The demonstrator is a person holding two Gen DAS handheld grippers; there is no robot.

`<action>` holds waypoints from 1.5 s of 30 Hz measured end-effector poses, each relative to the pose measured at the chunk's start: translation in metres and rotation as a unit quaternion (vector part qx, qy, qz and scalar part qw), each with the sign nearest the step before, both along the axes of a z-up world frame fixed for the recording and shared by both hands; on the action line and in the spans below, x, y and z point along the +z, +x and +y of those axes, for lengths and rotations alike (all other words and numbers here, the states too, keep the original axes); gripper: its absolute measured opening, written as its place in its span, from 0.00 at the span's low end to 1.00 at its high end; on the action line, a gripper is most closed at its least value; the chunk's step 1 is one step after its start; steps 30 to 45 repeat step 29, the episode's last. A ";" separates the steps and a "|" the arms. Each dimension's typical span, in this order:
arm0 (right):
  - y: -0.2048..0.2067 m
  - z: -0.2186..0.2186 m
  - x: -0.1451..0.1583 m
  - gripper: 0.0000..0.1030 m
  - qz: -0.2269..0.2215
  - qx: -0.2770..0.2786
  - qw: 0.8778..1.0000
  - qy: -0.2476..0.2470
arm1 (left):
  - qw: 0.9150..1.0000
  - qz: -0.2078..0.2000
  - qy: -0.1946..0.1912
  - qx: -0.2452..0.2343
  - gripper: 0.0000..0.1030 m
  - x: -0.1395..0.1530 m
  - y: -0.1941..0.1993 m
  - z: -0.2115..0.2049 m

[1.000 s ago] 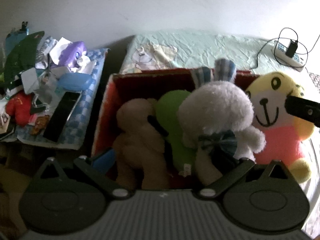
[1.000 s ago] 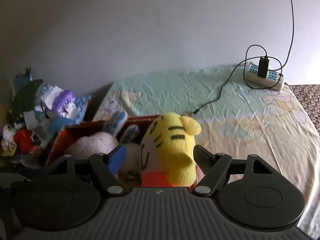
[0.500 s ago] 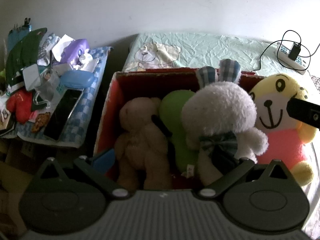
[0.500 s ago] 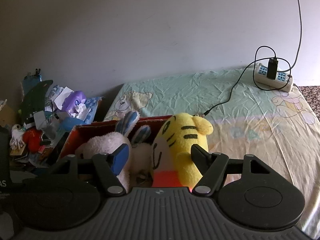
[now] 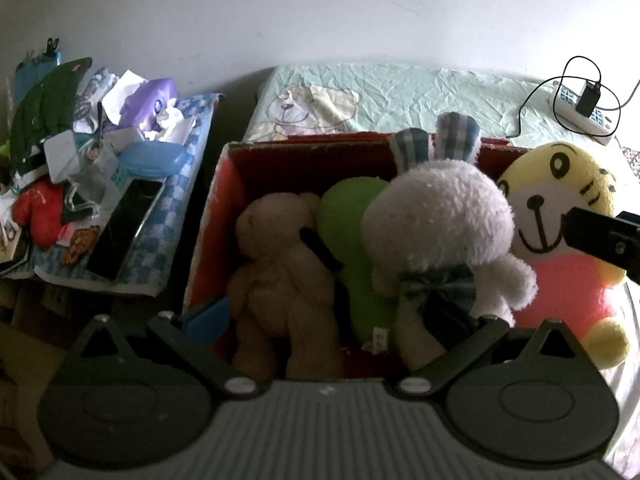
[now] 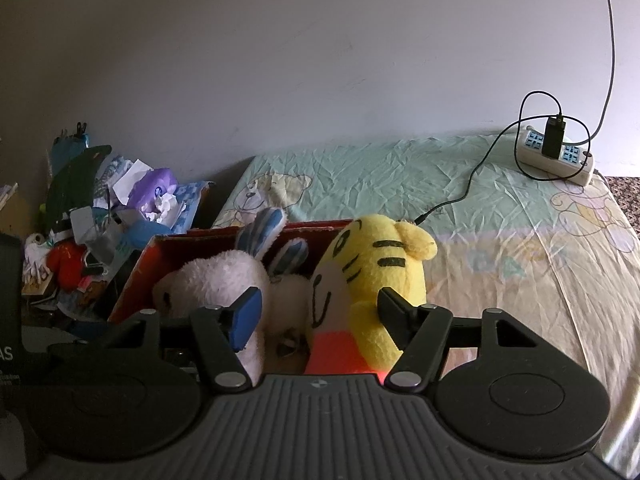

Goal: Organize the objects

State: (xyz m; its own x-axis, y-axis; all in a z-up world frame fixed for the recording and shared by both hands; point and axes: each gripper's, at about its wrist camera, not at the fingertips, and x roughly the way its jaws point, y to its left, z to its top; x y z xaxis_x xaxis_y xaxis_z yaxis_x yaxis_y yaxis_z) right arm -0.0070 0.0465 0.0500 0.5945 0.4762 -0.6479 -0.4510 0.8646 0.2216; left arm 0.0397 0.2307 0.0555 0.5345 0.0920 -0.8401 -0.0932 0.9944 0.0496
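A red cardboard box point(image 5: 216, 216) on the bed holds a brown bear point(image 5: 280, 256), a green plush point(image 5: 352, 232) and a white bunny point(image 5: 436, 216) with checked ears. At the box's right end stands a yellow tiger plush point(image 5: 560, 184) in a pink shirt. My left gripper point(image 5: 344, 320) hovers open and wide over the box's near side, holding nothing. My right gripper point(image 6: 320, 308) is open around the tiger point(image 6: 376, 264): its right finger touches the tiger's side, while the blue-padded left finger point(image 6: 246, 314) stands apart from the face, by the bunny point(image 6: 216, 280).
A cluttered side table point(image 5: 168, 240) with a checked cloth, a phone, tissues and a red toy stands left of the box. The bed sheet point(image 6: 500, 248) stretches right and back to the wall, with a power strip point(image 6: 560, 156) and cables at its far right.
My right gripper's fingers have drawn closer together around the tiger. Both cameras have pulled back and up a little, showing more of the bed and side table.
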 end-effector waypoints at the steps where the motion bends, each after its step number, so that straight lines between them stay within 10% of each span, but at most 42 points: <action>1: 0.000 0.000 0.000 0.66 0.001 0.000 1.000 0.000 | 1.000 0.000 0.001 -0.001 1.00 -0.001 0.000 -0.001; 45: 0.000 0.002 -0.003 0.67 0.000 0.009 1.000 -0.002 | 1.000 -0.010 0.020 -0.013 1.00 -0.002 -0.001 -0.006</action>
